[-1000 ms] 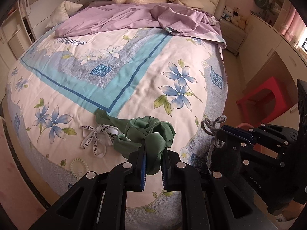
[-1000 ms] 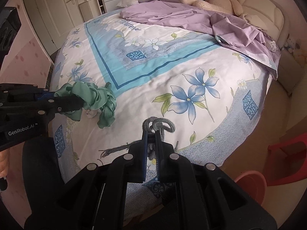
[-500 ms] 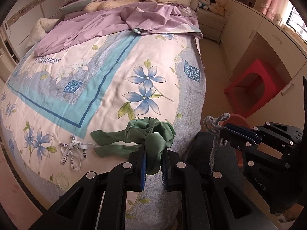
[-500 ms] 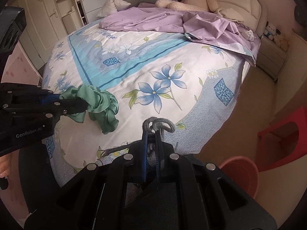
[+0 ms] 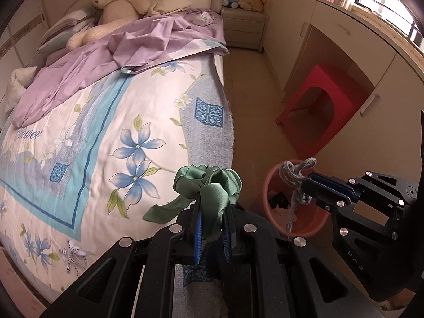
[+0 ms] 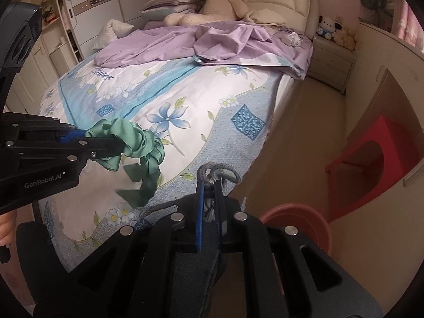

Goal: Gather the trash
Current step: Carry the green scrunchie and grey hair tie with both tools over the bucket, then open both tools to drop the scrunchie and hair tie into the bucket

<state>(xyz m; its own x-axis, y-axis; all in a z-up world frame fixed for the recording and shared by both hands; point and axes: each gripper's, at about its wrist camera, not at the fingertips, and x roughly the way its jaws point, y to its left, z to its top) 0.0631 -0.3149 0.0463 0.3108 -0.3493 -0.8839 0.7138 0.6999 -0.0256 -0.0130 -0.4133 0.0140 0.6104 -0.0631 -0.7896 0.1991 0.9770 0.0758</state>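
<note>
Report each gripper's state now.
Left gripper: shut on the green ribbon.
Right gripper: shut on the grey cord.

Floral-quilted bed fills the room; beige floor; red stool under cream cabinets.

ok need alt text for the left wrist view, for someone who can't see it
The left gripper is shut on a bunched green satin ribbon at the foot of a floral-quilted bed. To its right, the right gripper holds a grey cord above an orange-pink bucket on the floor, near a red stool.
</note>
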